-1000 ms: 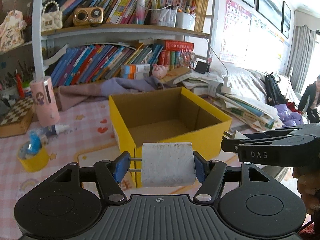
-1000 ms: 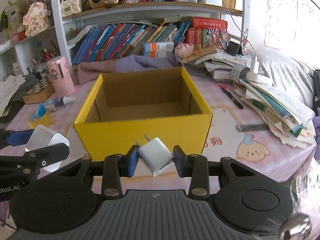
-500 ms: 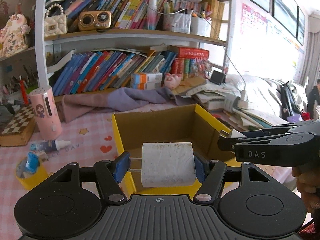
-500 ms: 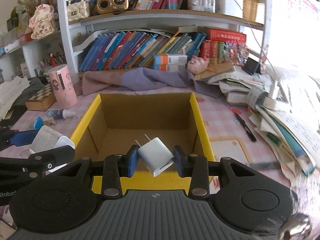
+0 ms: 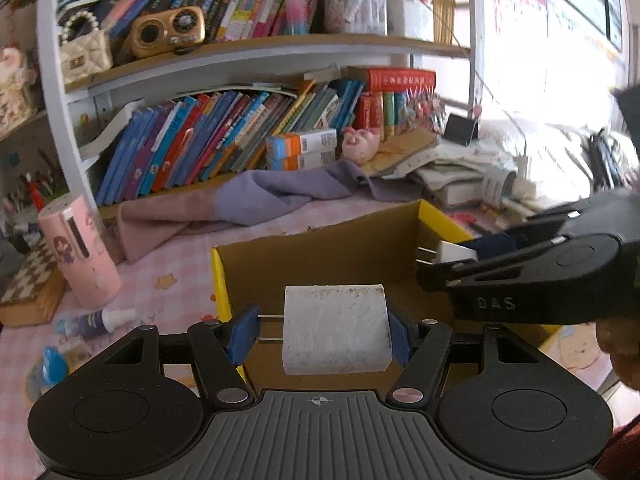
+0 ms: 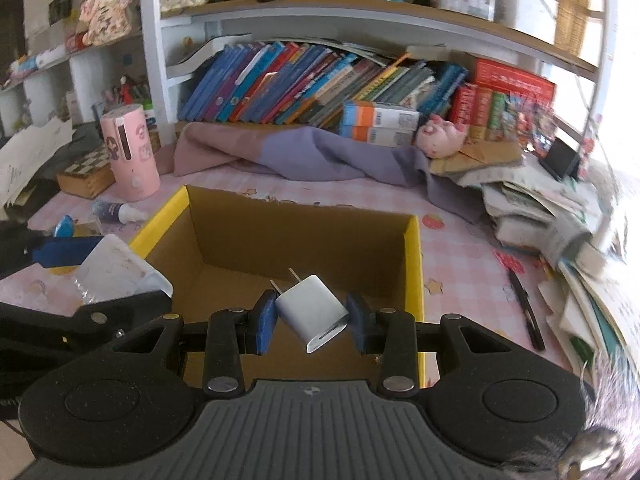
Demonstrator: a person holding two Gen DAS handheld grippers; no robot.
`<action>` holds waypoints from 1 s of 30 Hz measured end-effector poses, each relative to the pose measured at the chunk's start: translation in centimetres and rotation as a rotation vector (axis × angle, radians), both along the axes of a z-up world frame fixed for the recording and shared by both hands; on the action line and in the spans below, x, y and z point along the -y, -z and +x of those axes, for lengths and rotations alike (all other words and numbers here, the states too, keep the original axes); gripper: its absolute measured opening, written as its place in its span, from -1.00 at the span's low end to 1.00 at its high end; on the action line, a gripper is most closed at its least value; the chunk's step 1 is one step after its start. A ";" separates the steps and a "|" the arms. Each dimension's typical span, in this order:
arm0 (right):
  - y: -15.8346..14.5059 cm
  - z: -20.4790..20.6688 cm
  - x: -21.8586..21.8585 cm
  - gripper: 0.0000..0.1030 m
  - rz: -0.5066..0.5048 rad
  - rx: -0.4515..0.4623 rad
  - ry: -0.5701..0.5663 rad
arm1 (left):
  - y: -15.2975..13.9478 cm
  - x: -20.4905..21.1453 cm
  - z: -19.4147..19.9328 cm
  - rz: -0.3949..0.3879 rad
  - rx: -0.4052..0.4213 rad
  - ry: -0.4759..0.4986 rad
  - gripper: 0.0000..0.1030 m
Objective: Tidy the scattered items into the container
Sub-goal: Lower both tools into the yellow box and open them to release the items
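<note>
A yellow cardboard box (image 5: 221,280) with a brown inside stands open on the pink table; it also shows in the right wrist view (image 6: 414,264). My left gripper (image 5: 320,336) is shut on a large scuffed white charger (image 5: 336,332) and holds it over the box's near left part. My right gripper (image 6: 313,320) is shut on a small white plug adapter (image 6: 312,312) and holds it over the box's opening. The right gripper with its adapter (image 5: 452,254) shows at the right of the left wrist view. The left gripper's charger (image 6: 116,272) shows at the left of the right wrist view.
A pink cylinder (image 5: 80,252), a small spray bottle (image 5: 96,322) and a chessboard box (image 5: 28,288) lie left of the box. A purple cloth (image 6: 312,152) lies behind it. A black pen (image 6: 526,312) and stacked papers (image 6: 560,216) lie to the right. Bookshelves stand behind.
Both grippers have moved forward with their chargers, from in front of the box's front wall to over its opening. Both stay shut.
</note>
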State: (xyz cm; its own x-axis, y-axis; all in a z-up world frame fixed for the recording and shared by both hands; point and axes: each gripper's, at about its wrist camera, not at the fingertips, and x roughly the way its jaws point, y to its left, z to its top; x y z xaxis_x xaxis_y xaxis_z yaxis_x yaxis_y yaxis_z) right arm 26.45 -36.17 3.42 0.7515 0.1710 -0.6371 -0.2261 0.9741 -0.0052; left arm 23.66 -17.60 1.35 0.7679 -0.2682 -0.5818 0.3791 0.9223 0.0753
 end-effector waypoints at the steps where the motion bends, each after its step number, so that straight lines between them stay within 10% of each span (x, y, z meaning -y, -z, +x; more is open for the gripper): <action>1: 0.2 0.7 0.0 -0.32 -0.002 -0.010 -0.014 | 0.2 0.3 0.4 0.018 -0.004 0.004 0.29; 17: 5.1 8.7 -3.0 -0.31 -0.198 -0.229 -0.303 | 4.7 3.3 6.4 0.317 -0.158 0.148 0.29; 30: 8.0 10.3 -3.4 -0.31 -0.193 -0.436 -0.351 | 5.8 4.6 6.5 0.406 -0.237 0.164 0.30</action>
State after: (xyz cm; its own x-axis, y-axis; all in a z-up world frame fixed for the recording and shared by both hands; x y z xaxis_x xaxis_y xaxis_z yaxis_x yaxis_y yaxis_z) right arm 36.79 -32.82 -4.60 0.3323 0.2126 -0.9189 -0.5561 0.8311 -0.0088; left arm 30.20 -22.24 -4.41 0.5684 -0.0899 -0.8178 0.5666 0.7635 0.3099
